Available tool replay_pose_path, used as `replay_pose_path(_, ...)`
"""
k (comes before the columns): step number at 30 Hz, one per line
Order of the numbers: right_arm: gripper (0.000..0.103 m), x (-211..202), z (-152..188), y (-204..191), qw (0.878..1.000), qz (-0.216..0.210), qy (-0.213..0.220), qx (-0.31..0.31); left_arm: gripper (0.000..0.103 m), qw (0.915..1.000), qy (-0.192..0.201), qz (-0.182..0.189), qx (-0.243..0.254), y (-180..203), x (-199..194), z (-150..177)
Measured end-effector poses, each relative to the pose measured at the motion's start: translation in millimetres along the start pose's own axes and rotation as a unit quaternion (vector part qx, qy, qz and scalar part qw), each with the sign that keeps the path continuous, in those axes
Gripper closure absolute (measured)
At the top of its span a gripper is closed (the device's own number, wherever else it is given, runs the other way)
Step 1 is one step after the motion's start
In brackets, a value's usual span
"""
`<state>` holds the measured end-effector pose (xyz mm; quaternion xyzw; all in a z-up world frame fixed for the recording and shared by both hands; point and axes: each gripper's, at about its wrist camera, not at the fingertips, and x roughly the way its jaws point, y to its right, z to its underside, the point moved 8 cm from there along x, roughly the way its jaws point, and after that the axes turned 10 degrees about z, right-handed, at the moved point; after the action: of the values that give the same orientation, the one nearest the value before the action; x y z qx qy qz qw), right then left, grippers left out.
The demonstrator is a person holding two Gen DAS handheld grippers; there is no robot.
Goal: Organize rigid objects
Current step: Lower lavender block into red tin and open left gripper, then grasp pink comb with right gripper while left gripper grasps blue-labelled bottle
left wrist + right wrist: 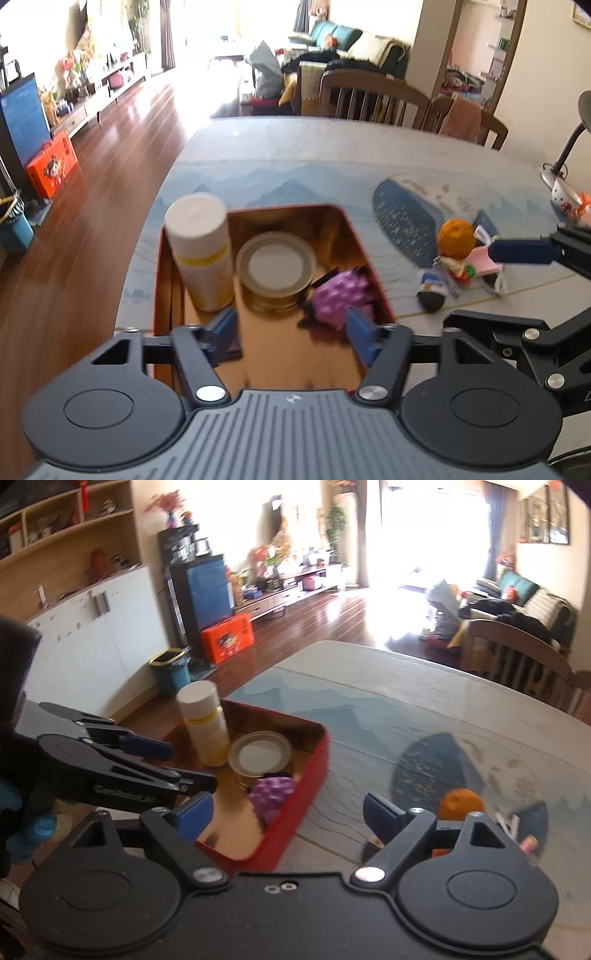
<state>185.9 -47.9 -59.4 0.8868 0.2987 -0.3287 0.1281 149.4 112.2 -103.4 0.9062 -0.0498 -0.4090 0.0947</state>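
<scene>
The left gripper (291, 334) hung over the near end of the red tin (373, 266), jaws apart and empty. Just ahead of its fingertips stood a white bottle (201, 251), a round lid (275, 267) and a purple toy (340, 297). The right gripper (288, 816) gaped wide, empty; an orange ball (461, 805) lay just beyond its right finger.

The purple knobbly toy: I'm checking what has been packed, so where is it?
The purple knobbly toy lies inside the red tin box, at its right wall in the left wrist view, beside the round metal lid, with the white bottle further left.
</scene>
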Motion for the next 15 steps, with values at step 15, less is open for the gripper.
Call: replay_pose_path(15, 0.000, -35.4, 41.5, 109.8, 0.994, 0.069, 0.004, 0.080, 0.019, 0.9994, 0.022, 0.024, 0.014, 90.4, 18.7, -9.8)
